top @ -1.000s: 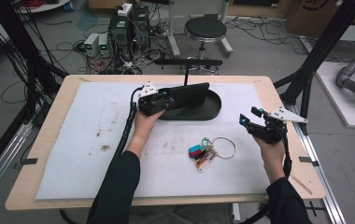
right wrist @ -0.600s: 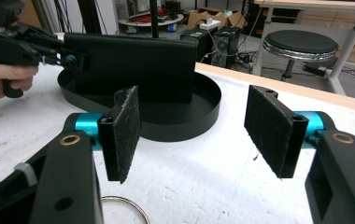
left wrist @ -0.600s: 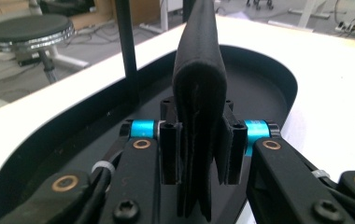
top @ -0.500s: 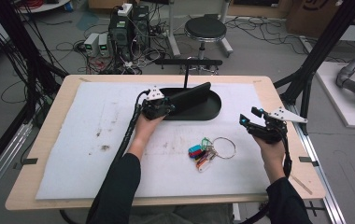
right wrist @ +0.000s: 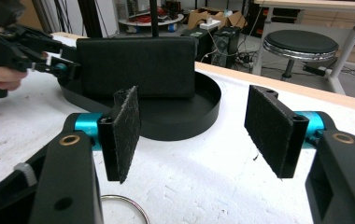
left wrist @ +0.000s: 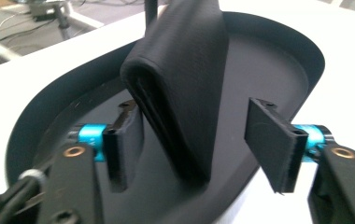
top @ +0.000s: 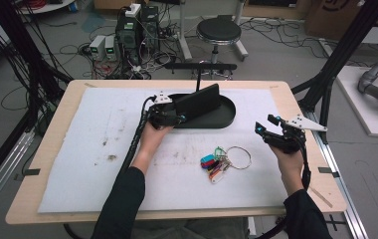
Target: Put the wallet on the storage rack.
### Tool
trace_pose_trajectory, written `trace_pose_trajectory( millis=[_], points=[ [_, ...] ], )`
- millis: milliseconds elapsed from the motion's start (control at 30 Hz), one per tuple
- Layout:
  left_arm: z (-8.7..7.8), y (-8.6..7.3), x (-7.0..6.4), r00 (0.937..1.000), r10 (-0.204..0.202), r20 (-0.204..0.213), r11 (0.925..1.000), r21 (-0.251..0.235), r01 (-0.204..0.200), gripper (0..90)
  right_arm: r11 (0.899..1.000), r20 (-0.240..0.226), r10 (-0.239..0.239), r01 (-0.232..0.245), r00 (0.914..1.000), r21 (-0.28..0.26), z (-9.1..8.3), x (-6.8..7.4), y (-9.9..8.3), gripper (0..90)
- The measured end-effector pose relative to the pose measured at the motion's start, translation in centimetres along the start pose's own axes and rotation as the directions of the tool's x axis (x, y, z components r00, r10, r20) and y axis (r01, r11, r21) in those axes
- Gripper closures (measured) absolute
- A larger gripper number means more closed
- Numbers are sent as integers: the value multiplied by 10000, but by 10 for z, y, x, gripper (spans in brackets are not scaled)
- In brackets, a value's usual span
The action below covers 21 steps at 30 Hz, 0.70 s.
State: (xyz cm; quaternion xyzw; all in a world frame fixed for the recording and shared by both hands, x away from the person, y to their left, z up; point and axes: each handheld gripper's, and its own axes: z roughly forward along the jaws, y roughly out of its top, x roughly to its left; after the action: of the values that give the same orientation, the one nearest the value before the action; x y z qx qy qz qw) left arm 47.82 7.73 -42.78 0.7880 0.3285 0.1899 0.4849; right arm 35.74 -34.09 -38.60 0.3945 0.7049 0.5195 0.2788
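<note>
A black folded wallet stands on its edge in a black oval tray, leaning over it. My left gripper is at the wallet's near end, open. In the left gripper view the wallet rises between the pads of my left gripper: it is close against the left pad and apart from the right pad. My right gripper hovers open and holds nothing at the right of the table. In its own view my right gripper faces the wallet and tray.
A bunch of keys with coloured tags and a metal ring lies on the white mat between the hands. The ring shows just under the right gripper. A black post rises behind the tray. Beyond the table are a stool and cables.
My left gripper has shifted a little nearer and rightward along the tray, with the wallet still between its jaws. The right gripper and the keys have stayed put.
</note>
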Motion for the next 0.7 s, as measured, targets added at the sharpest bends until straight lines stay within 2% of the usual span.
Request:
trace_pose_trajectory(
  millis=[100,200,233,300,333,367,400,433,567,700],
  points=[
    [-7,0,-2,9995,220,-214,9996,158,-216,324,10000,2,-3,3,10000,4,0,0,0,368],
    [-24,-4,-4,9997,124,-220,9989,-452,-134,312,10000,34,-31,31,10000,28,0,1,0,367],
    [-36,-5,-6,9999,123,-95,9973,-716,-130,312,10000,19,-34,34,10000,44,0,1,0,365],
    [-41,-5,-7,9999,98,-79,9968,-799,-104,299,10000,25,-80,80,10000,53,1,2,0,365],
    [-54,-7,-9,9998,195,2,9953,-953,-194,296,9999,26,-138,138,9999,69,1,2,0,365],
    [-54,-7,-9,9998,195,2,9953,-953,-194,296,9999,26,-138,138,9999,69,1,2,0,365],
    [-66,-7,-10,9997,214,90,9946,-1017,-204,295,9998,26,-168,168,9999,100,2,3,0,365],
    [-66,-7,-10,9997,214,90,9946,-1017,-204,289,9998,10,-151,151,9999,137,2,4,0,364],
    [-92,-13,-13,9993,278,242,9889,-1467,-240,282,9996,-2,-198,198,9998,178,2,5,0,361],
    [-118,-21,-13,9996,212,211,9880,-1531,-177,280,9994,7,-282,282,9996,204,3,7,-1,360]
  ],
)
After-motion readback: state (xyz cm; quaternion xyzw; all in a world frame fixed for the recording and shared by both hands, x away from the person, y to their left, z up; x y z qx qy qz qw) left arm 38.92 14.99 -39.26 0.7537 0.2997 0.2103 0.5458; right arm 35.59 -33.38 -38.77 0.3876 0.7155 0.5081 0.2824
